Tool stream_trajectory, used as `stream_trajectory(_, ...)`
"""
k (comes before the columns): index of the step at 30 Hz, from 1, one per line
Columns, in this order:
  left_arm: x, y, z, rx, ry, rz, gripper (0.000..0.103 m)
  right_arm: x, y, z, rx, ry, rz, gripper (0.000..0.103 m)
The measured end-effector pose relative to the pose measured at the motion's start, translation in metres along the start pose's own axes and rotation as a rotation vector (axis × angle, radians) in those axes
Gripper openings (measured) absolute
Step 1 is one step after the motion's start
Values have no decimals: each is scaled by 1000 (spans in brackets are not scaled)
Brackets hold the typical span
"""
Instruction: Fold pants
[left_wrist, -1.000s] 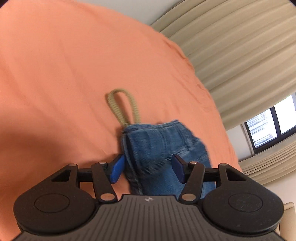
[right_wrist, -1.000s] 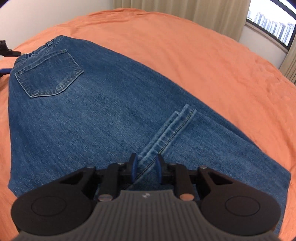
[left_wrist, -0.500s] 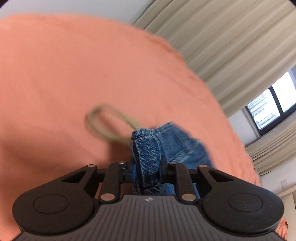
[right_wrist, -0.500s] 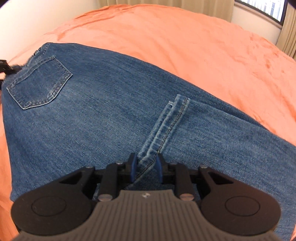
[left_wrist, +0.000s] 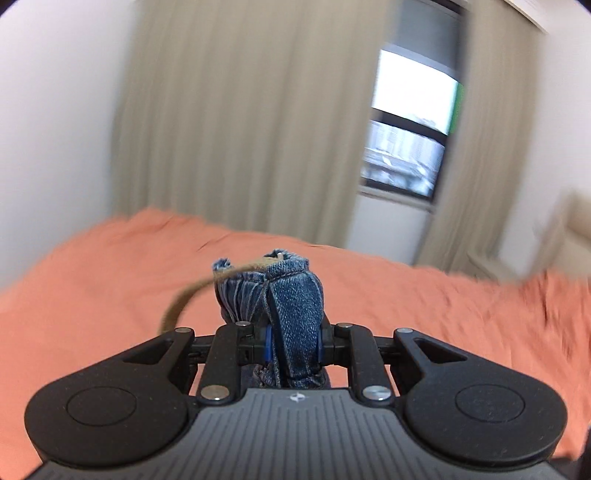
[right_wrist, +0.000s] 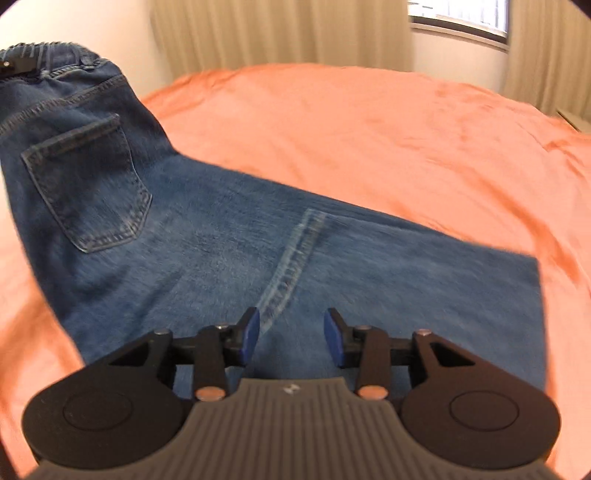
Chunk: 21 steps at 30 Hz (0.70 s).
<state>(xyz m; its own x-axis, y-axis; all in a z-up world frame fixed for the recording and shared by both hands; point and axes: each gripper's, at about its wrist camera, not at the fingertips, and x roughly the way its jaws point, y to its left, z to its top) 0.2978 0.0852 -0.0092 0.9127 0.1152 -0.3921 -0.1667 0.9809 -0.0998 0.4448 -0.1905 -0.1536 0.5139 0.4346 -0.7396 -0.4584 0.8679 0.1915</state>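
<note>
Left hand-held gripper clamped on bunched waistband of blue denim pants, lifted above orange bed. Right hand-held gripper open, hovering over leg seam; legs lying lengthwise on bed, away from waistband.

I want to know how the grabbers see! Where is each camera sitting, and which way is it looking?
Left wrist: sits on the left gripper, looking along its fingers over the orange bedsheet toward beige curtains and a window; the jaws pinch the jeans waistband, a tan drawstring dangling.
Right wrist: sits on the right gripper, looking down at the jeans and their back pocket; the jaws stand open, empty.
Both show the jeans, sheet, curtains and window.
</note>
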Motion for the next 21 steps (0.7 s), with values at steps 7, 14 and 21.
stream_trajectory(7, 16, -165, -61, 424, 40, -19, 22, -53, -49, -52, 248, -98, -50, 37)
stream_trajectory(14, 55, -259, -173, 636, 313, -115, 23, -62, -99, -79, 375, -102, -23, 37)
stream_trajectory(21, 62, -253, -190, 472, 620, -291, 56, -51, -124, -95, 469, -72, 27, 39)
